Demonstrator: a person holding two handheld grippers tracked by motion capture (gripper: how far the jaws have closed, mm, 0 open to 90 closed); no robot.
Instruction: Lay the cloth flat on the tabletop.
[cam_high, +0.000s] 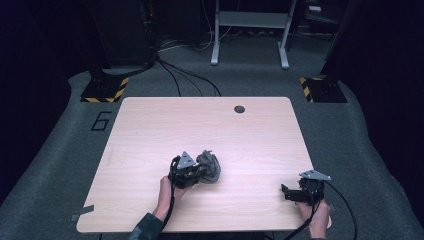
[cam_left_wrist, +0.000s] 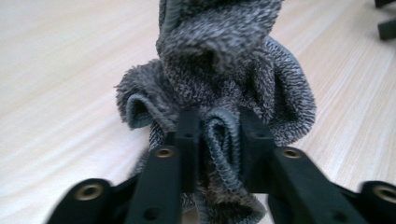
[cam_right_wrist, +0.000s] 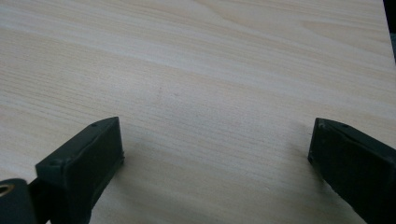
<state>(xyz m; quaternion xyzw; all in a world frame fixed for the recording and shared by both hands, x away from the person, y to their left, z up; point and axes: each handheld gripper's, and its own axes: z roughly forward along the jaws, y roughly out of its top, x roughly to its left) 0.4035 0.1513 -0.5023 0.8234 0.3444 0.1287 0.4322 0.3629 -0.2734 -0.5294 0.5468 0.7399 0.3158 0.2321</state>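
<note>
A grey terry cloth (cam_high: 210, 167) lies crumpled in a heap on the wooden table (cam_high: 200, 120), a little in front of its middle. My left gripper (cam_high: 200, 171) comes at it from the left, low over the tabletop. In the left gripper view a hemmed fold of the cloth (cam_left_wrist: 224, 60) stands between the two black jaws of my left gripper (cam_left_wrist: 218, 135); the jaws are parted and the fold looks loose, not squeezed. My right gripper (cam_high: 286, 193) rests near the table's front right corner, and in its own view my right gripper (cam_right_wrist: 217, 144) stands wide open over bare wood.
A round cable hole (cam_high: 239, 109) sits near the table's far edge. Beyond the table are floor cables (cam_high: 185, 75), a white frame's legs (cam_high: 250, 35) and black-and-yellow striped bases (cam_high: 106, 90). The table's front edge runs just under both hands.
</note>
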